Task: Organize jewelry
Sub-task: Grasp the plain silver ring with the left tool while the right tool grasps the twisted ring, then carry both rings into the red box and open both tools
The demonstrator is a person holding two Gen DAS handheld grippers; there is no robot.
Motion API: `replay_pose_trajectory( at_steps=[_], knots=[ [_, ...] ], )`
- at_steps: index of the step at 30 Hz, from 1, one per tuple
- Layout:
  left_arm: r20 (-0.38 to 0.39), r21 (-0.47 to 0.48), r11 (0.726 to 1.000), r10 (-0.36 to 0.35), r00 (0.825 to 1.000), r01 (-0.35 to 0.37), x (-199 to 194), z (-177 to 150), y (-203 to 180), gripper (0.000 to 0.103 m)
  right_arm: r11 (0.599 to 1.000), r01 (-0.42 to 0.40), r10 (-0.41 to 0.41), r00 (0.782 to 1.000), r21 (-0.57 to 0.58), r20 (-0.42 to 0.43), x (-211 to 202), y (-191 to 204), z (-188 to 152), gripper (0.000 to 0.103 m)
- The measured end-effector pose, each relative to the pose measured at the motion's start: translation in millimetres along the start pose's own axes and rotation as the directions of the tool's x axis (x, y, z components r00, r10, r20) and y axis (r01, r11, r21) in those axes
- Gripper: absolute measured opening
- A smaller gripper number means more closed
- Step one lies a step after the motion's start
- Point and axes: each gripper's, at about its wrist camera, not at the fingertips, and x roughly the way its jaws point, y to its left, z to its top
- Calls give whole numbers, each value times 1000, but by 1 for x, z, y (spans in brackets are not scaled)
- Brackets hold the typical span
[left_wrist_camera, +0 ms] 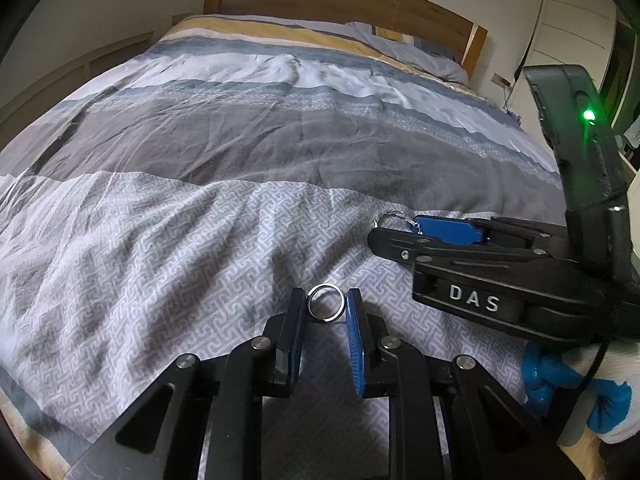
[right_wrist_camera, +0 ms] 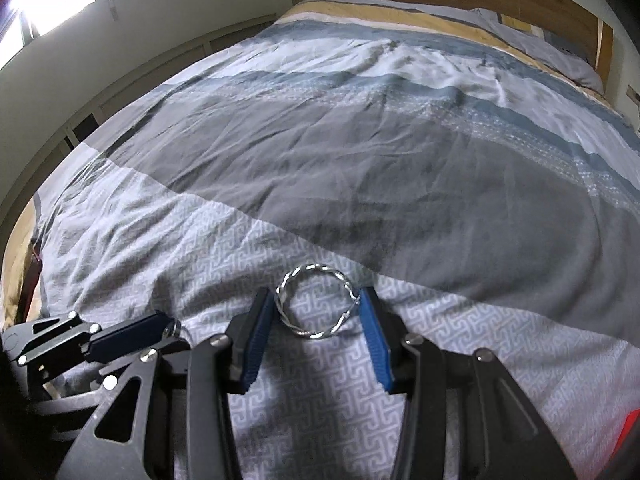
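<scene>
A plain silver ring (left_wrist_camera: pixel 326 303) stands upright between the blue pads of my left gripper (left_wrist_camera: pixel 326 304), which is shut on it just above the patterned bedspread (left_wrist_camera: pixel 160 264). A twisted silver hoop (right_wrist_camera: pixel 316 301) is held between the pads of my right gripper (right_wrist_camera: pixel 318 304), which is shut on its two sides. The right gripper (left_wrist_camera: pixel 404 226) also shows in the left wrist view, to the right and beyond the ring, with the hoop (left_wrist_camera: pixel 394 217) at its tip. The left gripper (right_wrist_camera: pixel 168 326) shows at the lower left of the right wrist view.
The bed (right_wrist_camera: pixel 360 140) is covered with a striped grey, blue and white duvet. A wooden headboard (left_wrist_camera: pixel 340 0) stands at the far end. A pillow (left_wrist_camera: pixel 408 48) lies at the head. A blue-gloved hand (left_wrist_camera: pixel 560 376) holds the right gripper.
</scene>
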Motion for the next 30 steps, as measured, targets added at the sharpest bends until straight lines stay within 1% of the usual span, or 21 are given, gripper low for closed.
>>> replay_pose_trajectory(
  at_steps=[5, 11, 15, 20, 25, 30],
  knots=[
    [4, -10, 1000, 3, 1000, -3, -5, -1, 1, 20, 1000, 6, -6, 1000, 3, 3, 1, -1, 0, 40],
    [4, -14, 1000, 16, 1000, -16, -15, -4, 0, 20, 999, -14, 12, 999, 31, 43, -23, -2, -9, 40],
    [4, -23, 1000, 20, 1000, -20, -25, -7, -3, 20, 999, -25, 22, 998, 45, 65, -51, -1, -20, 40],
    [12, -28, 1000, 3, 1000, -3, -48, -10, -13, 20, 998, -23, 18, 996, 63, 87, -93, 0, -37, 40],
    [30, -1, 1000, -5, 1000, 5, -79, -14, -36, 20, 996, 8, -17, 994, 86, 106, -138, -8, -59, 40],
    [41, 41, 999, -28, 999, 27, -103, -19, -69, 20, 990, 60, -77, 989, 130, 126, -187, -30, -87, 40]
  ],
)
